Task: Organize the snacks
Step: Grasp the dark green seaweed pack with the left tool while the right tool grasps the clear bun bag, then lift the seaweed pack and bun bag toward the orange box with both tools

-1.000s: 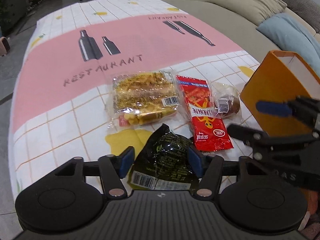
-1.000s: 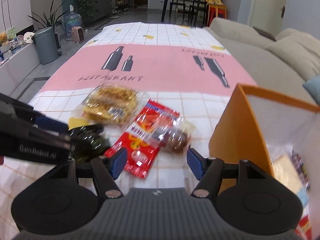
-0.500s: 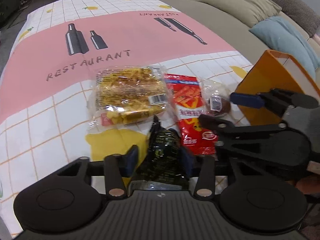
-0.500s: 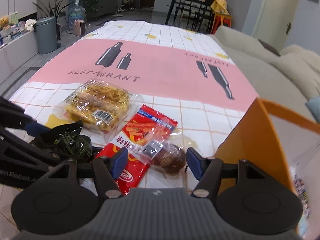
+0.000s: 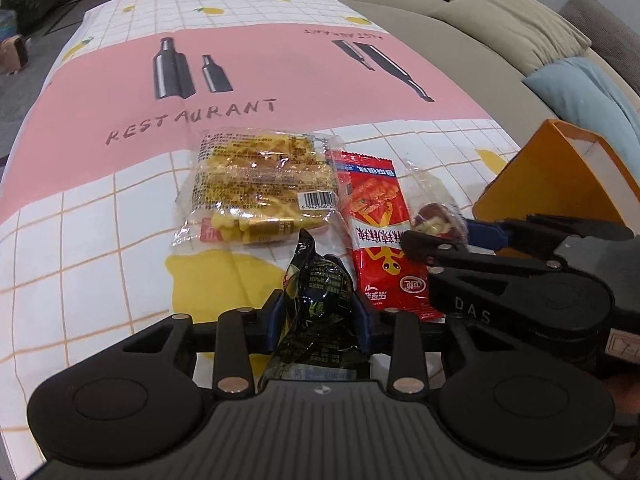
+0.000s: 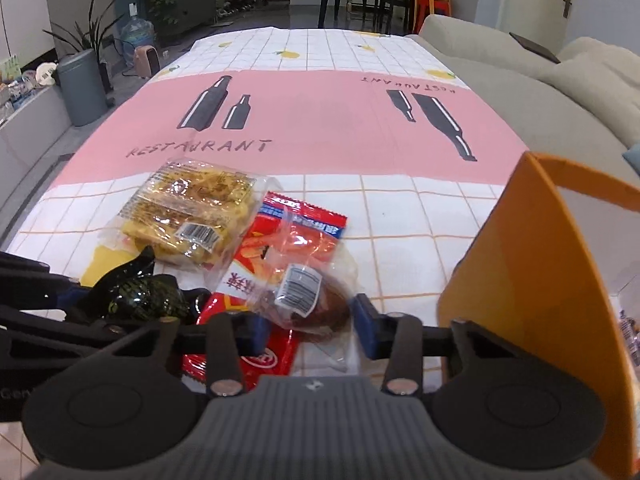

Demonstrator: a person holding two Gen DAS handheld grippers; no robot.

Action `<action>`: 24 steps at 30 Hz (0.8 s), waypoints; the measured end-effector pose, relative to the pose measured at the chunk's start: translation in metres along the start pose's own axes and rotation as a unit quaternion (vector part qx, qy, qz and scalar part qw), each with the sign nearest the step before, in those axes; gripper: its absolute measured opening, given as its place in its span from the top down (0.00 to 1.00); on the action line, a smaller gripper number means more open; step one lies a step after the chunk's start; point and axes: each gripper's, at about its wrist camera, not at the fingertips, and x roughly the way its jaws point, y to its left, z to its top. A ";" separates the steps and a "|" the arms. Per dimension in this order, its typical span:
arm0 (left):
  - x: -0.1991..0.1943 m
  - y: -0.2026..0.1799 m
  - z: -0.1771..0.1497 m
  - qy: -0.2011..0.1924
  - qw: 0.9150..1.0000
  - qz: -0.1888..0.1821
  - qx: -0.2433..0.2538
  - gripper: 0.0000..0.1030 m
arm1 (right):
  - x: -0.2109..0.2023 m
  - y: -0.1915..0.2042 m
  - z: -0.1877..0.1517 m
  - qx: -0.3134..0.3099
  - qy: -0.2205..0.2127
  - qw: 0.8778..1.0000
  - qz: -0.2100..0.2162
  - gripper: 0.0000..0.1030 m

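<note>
A crumpled black-green snack packet (image 5: 316,280) stands between the blue pads of my left gripper (image 5: 319,320); the jaws are still closing and press on it. My right gripper (image 6: 308,328) is closing too, its pads against a brown snack in a clear wrapper (image 6: 320,312) that lies partly on a red packet (image 6: 280,240). A yellow snack pack (image 5: 260,188) lies on the cloth just beyond. In the left wrist view the right gripper (image 5: 440,232) reaches in from the right. An open orange box (image 6: 520,280) stands right of it.
The table carries a pink and white checked cloth (image 5: 280,80) printed with bottles. A beige sofa (image 6: 520,80) with a blue cushion (image 5: 592,92) runs along the right side. A grey bin (image 6: 82,88) and plants stand on the floor at the left.
Both grippers have closed in: the left onto the black-green packet, squeezing it upright, the right around the brown wrapped snack after moving forward and down over it.
</note>
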 end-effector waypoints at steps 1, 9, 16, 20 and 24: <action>-0.001 0.000 -0.001 0.000 1.000 0.001 -0.008 0.62 | -0.001 0.001 0.000 -0.001 0.001 1.000 -0.003 0.68; -0.013 -0.004 -0.013 0.001 0.998 0.019 -0.055 0.62 | -0.018 0.006 -0.003 -0.008 0.007 1.000 0.000 0.72; -0.052 -0.012 -0.027 -0.018 0.996 0.035 -0.078 0.62 | -0.053 0.015 -0.004 -0.024 -0.004 1.000 0.005 0.72; -0.076 -0.021 -0.040 -0.026 0.995 0.048 -0.086 0.62 | -0.078 0.018 -0.012 -0.015 -0.003 1.000 0.013 0.72; -0.101 -0.033 -0.053 -0.035 0.993 0.065 -0.088 0.62 | -0.107 0.020 -0.023 -0.010 -0.007 1.000 0.024 0.72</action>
